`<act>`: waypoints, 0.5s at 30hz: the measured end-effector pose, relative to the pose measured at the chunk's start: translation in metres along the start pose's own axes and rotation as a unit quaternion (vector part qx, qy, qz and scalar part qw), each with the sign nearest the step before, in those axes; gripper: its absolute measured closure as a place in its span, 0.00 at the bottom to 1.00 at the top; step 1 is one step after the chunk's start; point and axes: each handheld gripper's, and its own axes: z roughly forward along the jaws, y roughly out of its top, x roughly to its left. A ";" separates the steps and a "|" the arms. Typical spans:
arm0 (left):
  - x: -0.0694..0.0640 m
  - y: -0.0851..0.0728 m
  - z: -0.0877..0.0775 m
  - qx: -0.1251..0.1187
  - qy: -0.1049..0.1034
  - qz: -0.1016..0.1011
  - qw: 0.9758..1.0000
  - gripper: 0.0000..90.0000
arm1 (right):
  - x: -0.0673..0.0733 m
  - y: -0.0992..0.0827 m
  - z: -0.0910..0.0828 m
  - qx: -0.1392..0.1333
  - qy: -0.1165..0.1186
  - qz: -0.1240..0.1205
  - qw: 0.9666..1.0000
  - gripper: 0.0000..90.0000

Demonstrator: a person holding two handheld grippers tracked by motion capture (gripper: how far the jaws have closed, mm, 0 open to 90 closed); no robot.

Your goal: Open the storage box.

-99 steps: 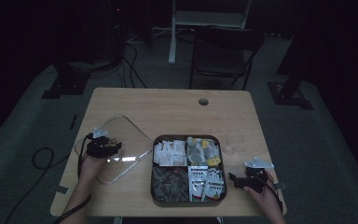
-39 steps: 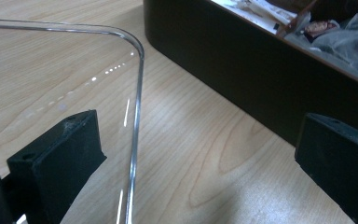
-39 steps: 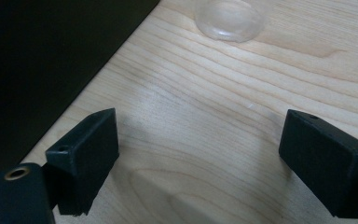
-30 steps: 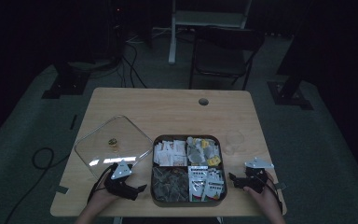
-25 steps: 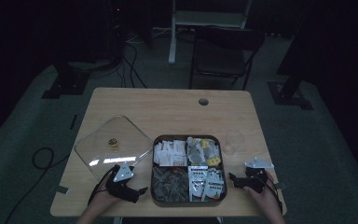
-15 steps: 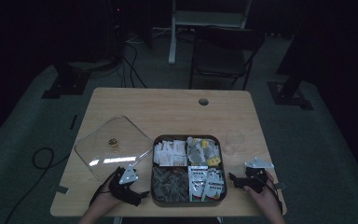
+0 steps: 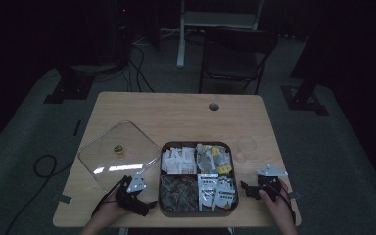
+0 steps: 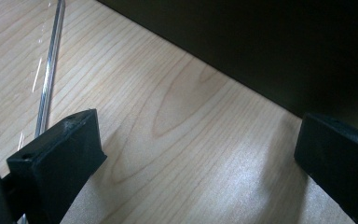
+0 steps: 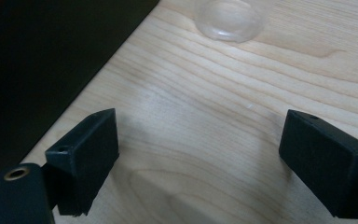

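A dark tray [image 7: 198, 212] with four compartments of sachets sits at the table's front middle. White packets [image 7: 178, 159] fill its far left compartment and dark ones [image 7: 178, 192] its near left. The tray's clear lid [image 7: 119, 154], with a small knob, lies flat on the table to its left. My left gripper [image 7: 147, 205] rests open just left of the tray, near the lid's front corner; bare wood lies between the jaws of my left gripper [image 8: 200, 140]. My right gripper [image 7: 248, 190] stands open right of the tray, and nothing is held in my right gripper [image 9: 200, 140].
A clear cup [image 7: 246, 147] stands right of the tray, beyond my right gripper; that cup [image 9: 228, 18] is upright ahead of the jaws. The lid's edge [image 8: 51, 70] runs past my left jaw. A cable hole [image 7: 214, 106] marks the table's far side. A chair [image 7: 235, 54] stands behind.
My left gripper left the lid, which now lies on the table, and moved to the front edge, sliding right toward the tray. The right gripper has not moved.
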 end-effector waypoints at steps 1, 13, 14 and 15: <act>-0.001 0.000 0.000 0.000 0.002 -0.002 1.000 0.01 | 0.000 0.000 0.000 0.000 0.000 0.000 1.000 0.12; -0.002 0.000 0.000 -0.001 0.006 -0.007 1.000 0.01 | 0.000 0.000 0.000 0.000 0.000 0.000 1.000 0.12; -0.002 0.000 0.000 -0.001 0.006 -0.007 1.000 0.01 | 0.000 0.000 0.000 0.000 0.000 0.000 1.000 0.12; -0.002 0.000 0.000 -0.001 0.006 -0.007 1.000 0.01 | 0.000 0.000 0.000 0.000 0.000 0.000 1.000 0.12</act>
